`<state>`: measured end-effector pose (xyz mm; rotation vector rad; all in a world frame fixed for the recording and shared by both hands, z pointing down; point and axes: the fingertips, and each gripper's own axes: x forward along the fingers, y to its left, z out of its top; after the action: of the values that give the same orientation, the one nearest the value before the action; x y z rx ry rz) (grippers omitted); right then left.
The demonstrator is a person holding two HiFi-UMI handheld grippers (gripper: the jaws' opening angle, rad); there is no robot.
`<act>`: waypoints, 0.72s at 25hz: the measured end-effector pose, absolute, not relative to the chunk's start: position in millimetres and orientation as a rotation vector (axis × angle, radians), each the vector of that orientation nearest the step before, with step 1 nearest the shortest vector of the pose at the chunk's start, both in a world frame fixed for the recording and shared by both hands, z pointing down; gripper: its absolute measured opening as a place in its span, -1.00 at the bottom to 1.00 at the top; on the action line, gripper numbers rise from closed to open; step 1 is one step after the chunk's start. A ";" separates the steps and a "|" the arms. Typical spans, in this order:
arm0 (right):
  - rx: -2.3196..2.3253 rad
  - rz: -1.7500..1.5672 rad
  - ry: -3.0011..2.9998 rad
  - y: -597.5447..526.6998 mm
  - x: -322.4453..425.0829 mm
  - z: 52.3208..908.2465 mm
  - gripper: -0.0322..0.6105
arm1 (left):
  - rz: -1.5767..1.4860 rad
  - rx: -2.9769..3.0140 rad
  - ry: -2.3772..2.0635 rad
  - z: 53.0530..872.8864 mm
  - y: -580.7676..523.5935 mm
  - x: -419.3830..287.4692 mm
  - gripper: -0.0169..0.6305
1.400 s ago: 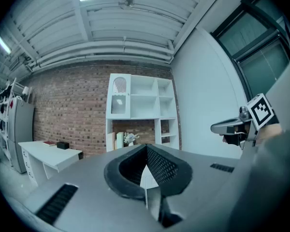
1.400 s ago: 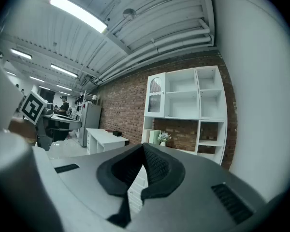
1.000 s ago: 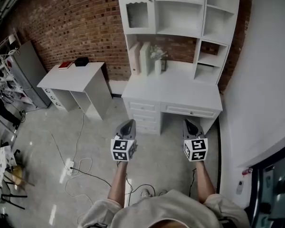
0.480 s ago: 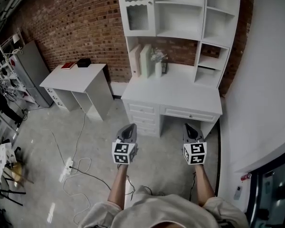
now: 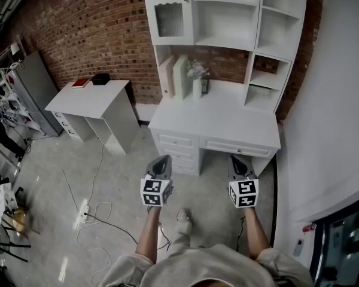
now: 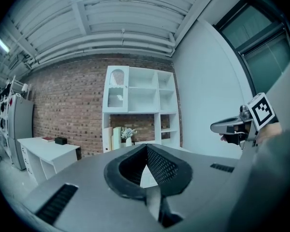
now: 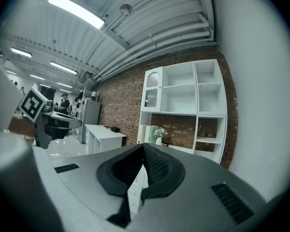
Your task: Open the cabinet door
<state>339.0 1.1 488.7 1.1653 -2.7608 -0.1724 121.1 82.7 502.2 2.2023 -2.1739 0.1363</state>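
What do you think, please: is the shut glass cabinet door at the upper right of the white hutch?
Not quite: the shut glass cabinet door is at the upper left of the white hutch, as the head view shows.

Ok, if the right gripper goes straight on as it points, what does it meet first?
Most likely the white desk's wide drawer front; nothing stands between it and the shut right gripper, though depth is unclear.
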 end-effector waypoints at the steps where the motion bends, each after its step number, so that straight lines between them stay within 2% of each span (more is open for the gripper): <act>1: 1.166 -0.171 -2.759 -7.0 335.3 489.9 -0.86 | 0.138 2.205 -2.167 504.0 73.4 118.1 -0.87; 18: 1.218 -0.214 -2.746 -176.3 228.1 474.9 -0.86 | 0.096 2.282 -2.077 499.1 -118.6 19.8 -0.87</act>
<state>228.1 -176.3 474.9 1.2180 -2.7462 -0.2138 19.8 -118.6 499.1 2.2815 -2.0769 0.0959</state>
